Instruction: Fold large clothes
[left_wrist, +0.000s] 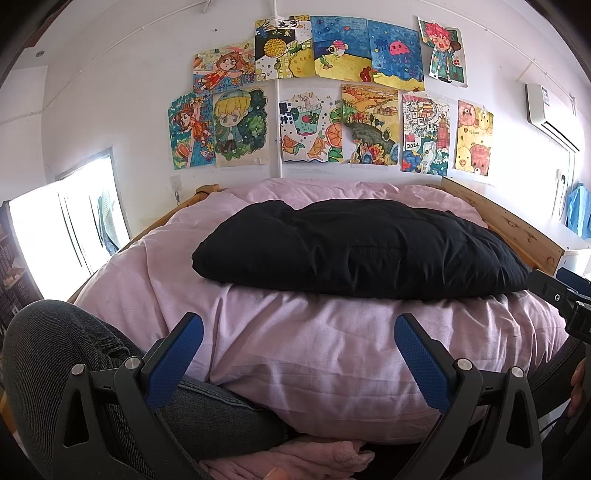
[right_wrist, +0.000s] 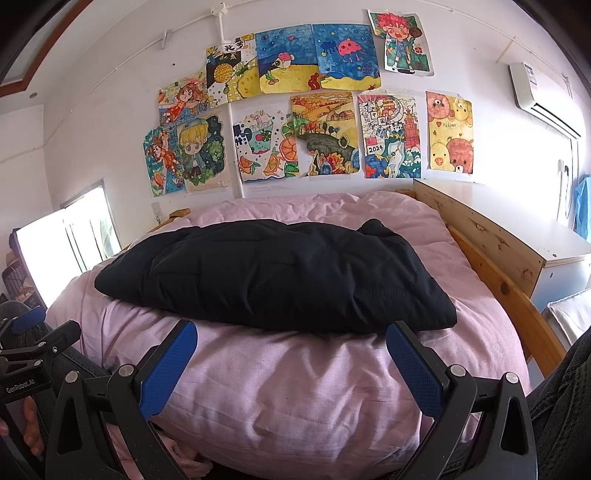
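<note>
Lying folded on pink bedding (left_wrist: 295, 350): black garment (left_wrist: 354, 251), drawings (left_wrist: 325, 99) above

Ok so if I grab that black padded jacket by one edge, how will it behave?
The black jacket looks puffy and quilted, so probably light for its bulk. It would likely flop and unfold. Pushed, it may drag the soft pink duvet beneath.

One black garment (left_wrist: 354, 247), two grippers, eleven drawings (left_wrist: 314, 99).
</note>
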